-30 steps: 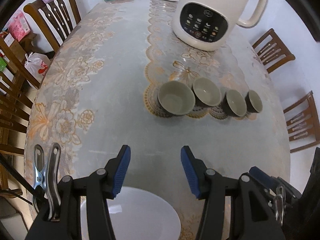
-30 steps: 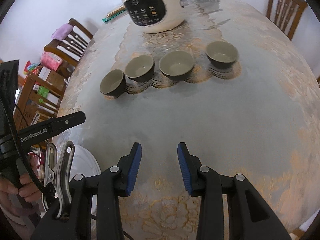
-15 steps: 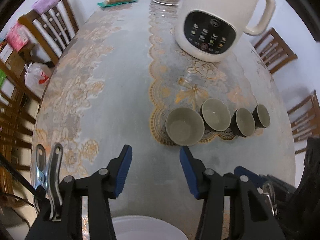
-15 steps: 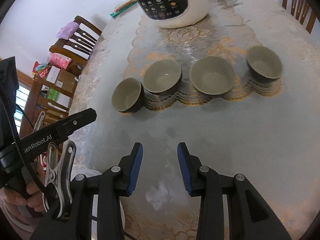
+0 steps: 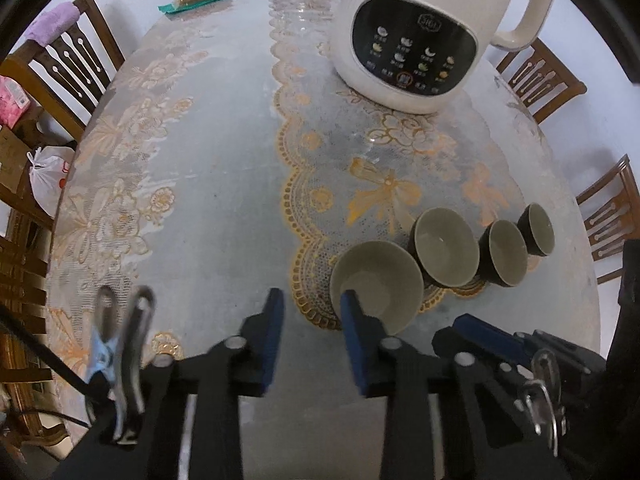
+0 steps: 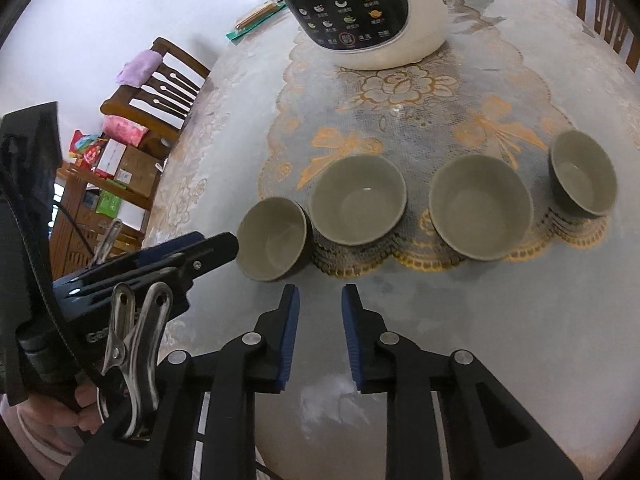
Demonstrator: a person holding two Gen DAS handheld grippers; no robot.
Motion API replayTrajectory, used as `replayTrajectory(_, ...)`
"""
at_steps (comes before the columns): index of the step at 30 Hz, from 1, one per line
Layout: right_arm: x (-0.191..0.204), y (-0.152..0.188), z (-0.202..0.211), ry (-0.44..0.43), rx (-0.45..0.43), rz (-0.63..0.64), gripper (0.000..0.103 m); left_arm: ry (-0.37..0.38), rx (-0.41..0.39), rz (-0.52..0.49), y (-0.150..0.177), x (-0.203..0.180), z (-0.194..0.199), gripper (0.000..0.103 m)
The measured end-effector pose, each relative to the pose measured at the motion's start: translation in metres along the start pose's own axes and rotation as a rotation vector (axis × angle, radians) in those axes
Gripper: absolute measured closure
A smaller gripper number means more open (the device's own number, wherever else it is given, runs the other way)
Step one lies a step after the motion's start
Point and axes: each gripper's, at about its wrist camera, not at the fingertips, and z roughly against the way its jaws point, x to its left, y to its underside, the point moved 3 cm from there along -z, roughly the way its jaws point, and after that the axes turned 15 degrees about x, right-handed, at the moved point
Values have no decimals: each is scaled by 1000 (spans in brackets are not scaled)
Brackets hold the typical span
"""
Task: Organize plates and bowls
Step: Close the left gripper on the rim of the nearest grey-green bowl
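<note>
**Bowls lined up, mouths up**

Four bowls (image 6: pixel 420 204) run left-right across the bench (image 6: pixel 500 320), ahead of both jaw pairs. Left gripper (image 5: pixel 310 312) and right gripper (image 6: pixel 320 308) have just been narrowing, jaws parted, nothing between.

My left claw (image 5: pixel 310 310) points down at the table (image 5: pixel 208 184), its blue pads just narrowing with only tablecloth between them. The right-hand pad overlaps the rim of the nearest bowl (image 5: pixel 378 282); contact I can't judge. Three more bowls, a large bowl (image 5: pixel 446 246), a smaller bowl (image 5: pixel 504 252) and the last bowl (image 5: pixel 536 229), trail off right. A cream cooker (image 5: pixel 416 36) stands behind.
</note>
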Motion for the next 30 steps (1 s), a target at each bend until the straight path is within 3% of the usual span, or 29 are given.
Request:
replayTrajectory(17, -1, -11, -21, 2, 17, -13, 86, 46, 63, -12, -4, -2, -32, 81)
replayTrajectory(30, -1, -12, -28, 35, 17, 15, 88, 60, 24, 11, -6, 6, -23, 83)
